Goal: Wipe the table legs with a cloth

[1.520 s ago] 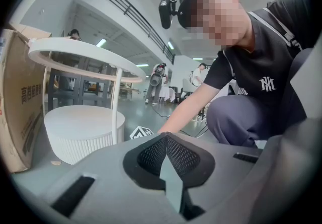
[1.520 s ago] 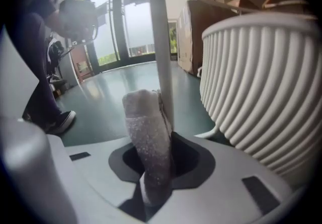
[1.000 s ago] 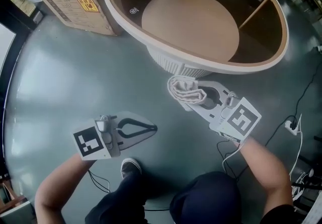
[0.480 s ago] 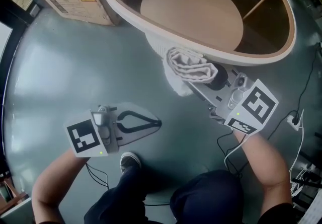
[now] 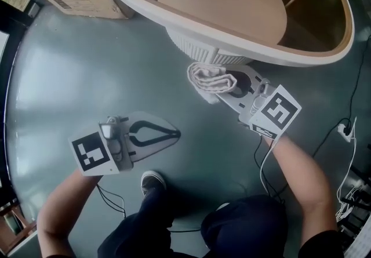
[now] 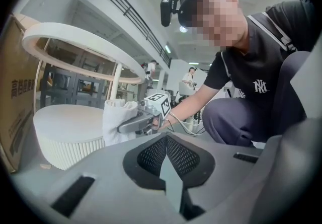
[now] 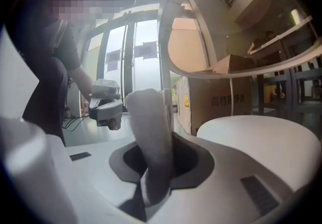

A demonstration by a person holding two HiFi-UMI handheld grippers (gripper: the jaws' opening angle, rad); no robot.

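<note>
Overhead, the head view shows the right tool point(image 5: 225, 84) pinching a rolled white cloth point(image 5: 211, 79) just beside the ribbed table base point(image 5: 191, 51), below the tabletop rim point(image 5: 145, 4) and over the grey floor point(image 5: 87, 77). Only the two gripper views reveal the slim white table leg point(image 7: 165, 52) rising just behind the cloth. The left tool point(image 5: 173, 133), jaws pressed together on nothing, hangs well apart. Half a second earlier the cloth sat higher, against the rim.
</note>
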